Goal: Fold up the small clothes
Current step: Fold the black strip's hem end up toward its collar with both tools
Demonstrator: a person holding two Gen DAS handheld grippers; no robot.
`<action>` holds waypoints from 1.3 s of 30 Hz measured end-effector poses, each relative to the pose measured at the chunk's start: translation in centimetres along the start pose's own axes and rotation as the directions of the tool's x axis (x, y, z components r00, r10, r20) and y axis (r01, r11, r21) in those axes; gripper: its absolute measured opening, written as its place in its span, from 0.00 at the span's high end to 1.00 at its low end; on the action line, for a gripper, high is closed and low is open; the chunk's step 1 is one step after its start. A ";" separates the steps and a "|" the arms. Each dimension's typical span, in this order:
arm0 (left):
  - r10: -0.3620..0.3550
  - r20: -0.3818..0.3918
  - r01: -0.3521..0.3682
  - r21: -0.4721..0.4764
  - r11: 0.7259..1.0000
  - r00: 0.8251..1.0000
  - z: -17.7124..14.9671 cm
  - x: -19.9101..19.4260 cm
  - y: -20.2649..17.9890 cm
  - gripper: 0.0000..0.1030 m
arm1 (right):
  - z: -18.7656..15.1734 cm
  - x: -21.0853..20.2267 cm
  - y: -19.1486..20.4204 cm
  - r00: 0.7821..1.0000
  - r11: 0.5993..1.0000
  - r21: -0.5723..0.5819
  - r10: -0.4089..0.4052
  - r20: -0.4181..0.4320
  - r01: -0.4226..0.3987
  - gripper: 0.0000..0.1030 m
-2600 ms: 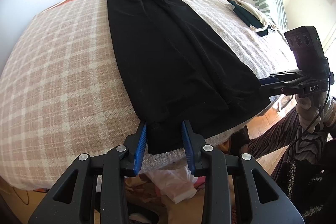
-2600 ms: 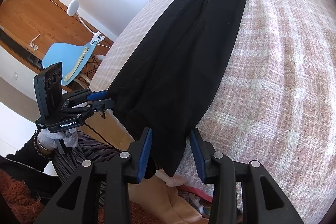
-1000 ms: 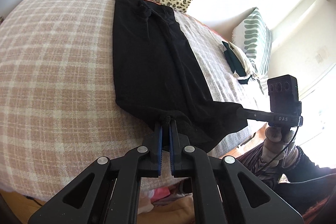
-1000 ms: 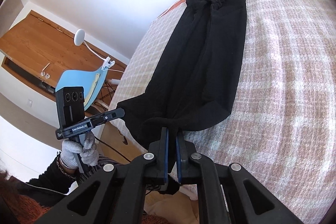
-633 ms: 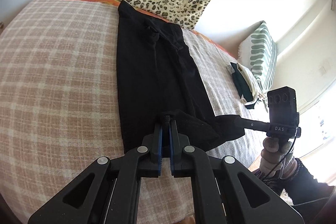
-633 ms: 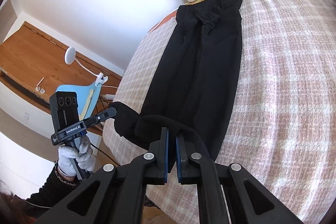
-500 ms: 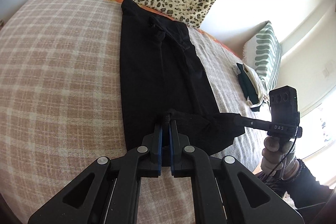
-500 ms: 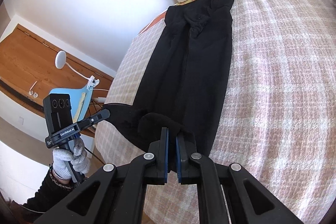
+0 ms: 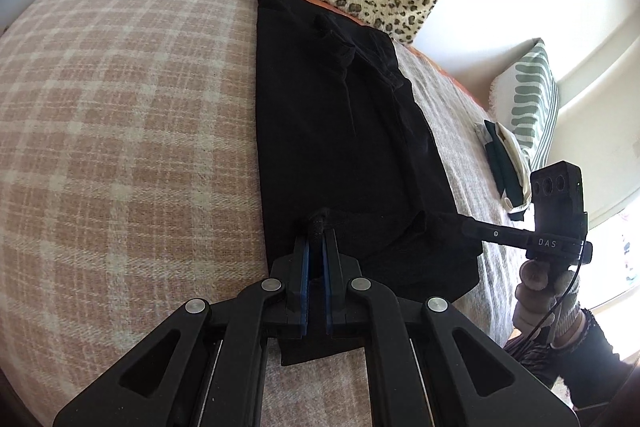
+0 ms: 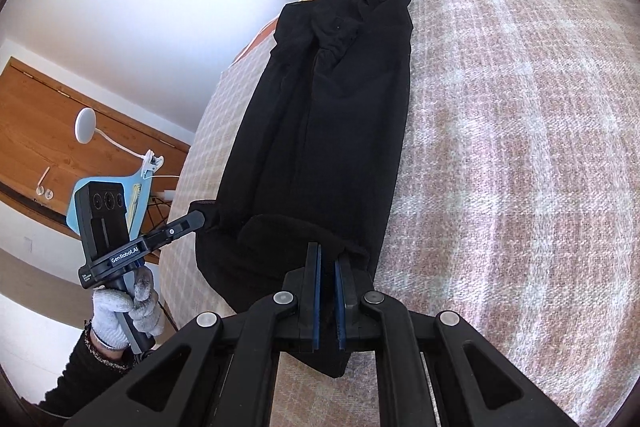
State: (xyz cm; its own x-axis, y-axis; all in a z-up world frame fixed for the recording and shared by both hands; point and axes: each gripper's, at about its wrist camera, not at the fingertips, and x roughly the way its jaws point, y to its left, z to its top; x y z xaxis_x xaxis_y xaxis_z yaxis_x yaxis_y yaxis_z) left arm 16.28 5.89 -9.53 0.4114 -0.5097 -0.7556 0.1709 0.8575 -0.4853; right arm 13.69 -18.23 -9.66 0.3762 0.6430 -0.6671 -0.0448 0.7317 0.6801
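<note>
On the plaid bed [image 9: 120,131], both tools [image 9: 315,233] [image 10: 327,259] pinch the black trousers' [image 9: 340,131] folded-over hem.

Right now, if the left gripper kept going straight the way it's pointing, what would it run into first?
Most likely the black trousers themselves. The left gripper is shut on their near end and aims down along the part lying flat on the checked blanket. Depth is hard to judge here.
</note>
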 end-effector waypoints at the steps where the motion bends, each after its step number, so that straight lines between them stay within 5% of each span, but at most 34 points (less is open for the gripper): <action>1: 0.007 -0.002 -0.007 -0.004 1.000 1.000 0.0 0.0 0.1 0.95 | 0.1 0.0 -0.2 1.000 1.000 0.005 -0.007 -0.004 0.007 0.91; 6: 0.033 0.041 -0.033 0.011 0.999 0.999 -0.3 -2.0 0.2 0.78 | -0.3 -2.3 0.3 0.997 0.997 -0.048 -0.061 0.046 0.063 0.64; 9: 0.034 0.071 -0.040 0.083 0.996 0.997 -1.2 -3.3 -0.7 0.77 | -1.2 -4.0 2.4 0.992 0.979 -0.180 -0.082 0.095 0.098 0.66; 15: 0.066 0.006 -0.066 0.258 0.964 0.998 -4.3 -2.2 -3.7 0.77 | -3.4 -2.2 5.2 0.994 0.926 -0.364 -0.108 -0.002 0.099 0.80; 26: 0.075 -0.041 -0.063 0.238 0.969 0.996 -3.1 -0.1 -3.0 0.77 | -3.3 0.4 4.9 0.982 0.911 -0.390 -0.175 -0.068 0.135 0.82; 32: 0.068 -0.037 -0.059 0.213 0.975 0.997 -1.6 1.1 -2.7 0.77 | -1.9 0.6 4.9 0.971 0.888 -0.406 -0.238 -0.003 0.217 0.82; 39: 0.079 0.054 -0.086 0.140 0.986 0.995 1.2 0.7 -1.6 0.77 | 0.4 0.9 4.9 0.957 0.875 -0.390 -0.280 0.077 0.287 0.82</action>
State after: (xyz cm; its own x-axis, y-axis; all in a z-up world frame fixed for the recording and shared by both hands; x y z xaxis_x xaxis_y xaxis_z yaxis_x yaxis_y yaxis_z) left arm 17.33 4.24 -8.73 0.4710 -0.4356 -0.7671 0.2582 0.8996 -0.3523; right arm 14.22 -14.16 -6.82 0.4434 0.3936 -0.8053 -0.2921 0.9128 0.2853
